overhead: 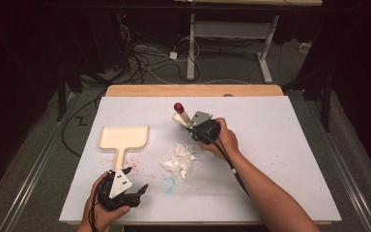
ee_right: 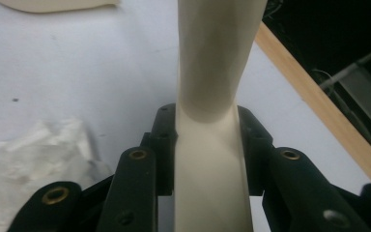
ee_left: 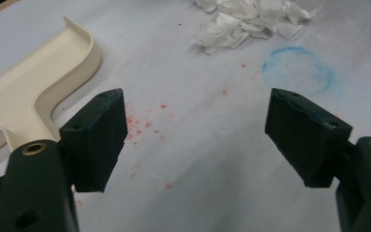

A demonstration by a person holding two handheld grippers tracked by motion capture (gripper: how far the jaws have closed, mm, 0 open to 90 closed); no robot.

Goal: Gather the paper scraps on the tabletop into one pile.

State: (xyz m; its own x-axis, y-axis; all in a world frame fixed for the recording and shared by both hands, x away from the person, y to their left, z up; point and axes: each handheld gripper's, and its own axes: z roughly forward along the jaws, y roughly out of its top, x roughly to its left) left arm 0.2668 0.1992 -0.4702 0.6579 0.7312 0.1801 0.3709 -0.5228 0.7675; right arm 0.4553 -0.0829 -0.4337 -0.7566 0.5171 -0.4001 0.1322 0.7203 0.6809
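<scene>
Brush (overhead: 182, 115) was the thing in play: cream handle, red tip, up in your right gripper (overhead: 192, 126) just behind the pile of crumpled paper scraps (overhead: 179, 162) in the middle of the table (overhead: 280, 145). From the right gripper view that handle (ee_right: 212, 96) ran straight up between the jaws, and they were pinched tight on it from both sides, so you had a decent hold. Looked like stiff, light plastic to me, smooth enough that it could twist in the pads if you pushed hard on the bristle end, so I'd have held it low on the flat part of the handle like you did. I couldn't see the bristles clearly, so can't tell how soft they were

Paper bits were feather light and would scatter easily, so gentle strokes seemed the way to go. Dustpan (overhead: 123, 137) sat flat to the left of the pile, well apart from it, handle pointing back toward you

Your left gripper (overhead: 134, 188) was near the table's front edge, just beside the dustpan handle, jaws spread wide with nothing between them, only red specks (ee_left: 145, 123) and a blue ring smudge (ee_left: 297, 72) on the surface ahead
</scene>
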